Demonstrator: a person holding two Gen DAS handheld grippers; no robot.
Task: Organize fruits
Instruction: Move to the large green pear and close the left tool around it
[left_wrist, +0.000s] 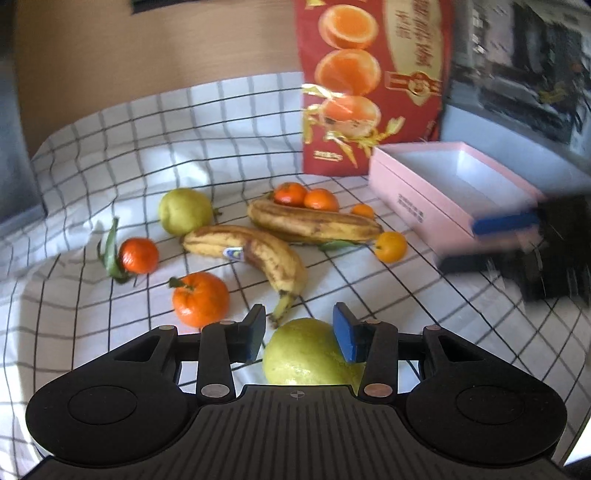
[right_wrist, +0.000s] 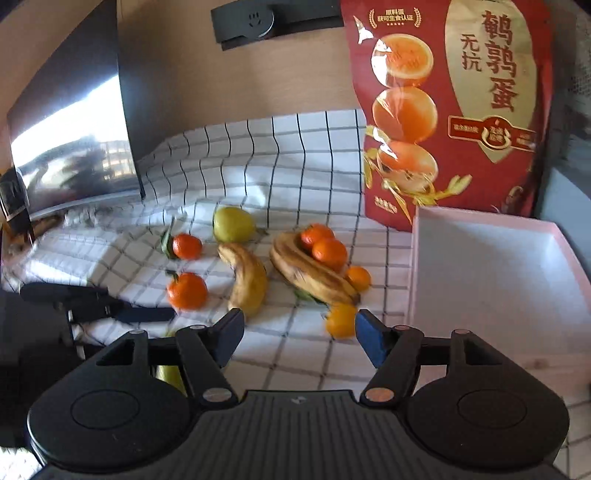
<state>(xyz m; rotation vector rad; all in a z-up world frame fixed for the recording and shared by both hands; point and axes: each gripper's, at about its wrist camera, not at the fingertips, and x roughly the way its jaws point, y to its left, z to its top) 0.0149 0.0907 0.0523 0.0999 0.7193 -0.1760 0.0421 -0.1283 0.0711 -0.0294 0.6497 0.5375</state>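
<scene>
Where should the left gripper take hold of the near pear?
Across the pear's wide rounded body, from above and the near side. It already lies between the open left gripper, with bare cloth on both sides.

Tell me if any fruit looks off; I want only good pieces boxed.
Both bananas are heavily browned and look overripe. Two small oranges sit on the farther one rather than on the checked cloth. The pink box holds no fruit.

Ahead and right of the right gripper, the red bag (right_wrist: 454, 110) reads "鹌鹑蛋" and "无抗" in large characters; the print on the pink box (left_wrist: 413, 210) is too blurred to read.
</scene>
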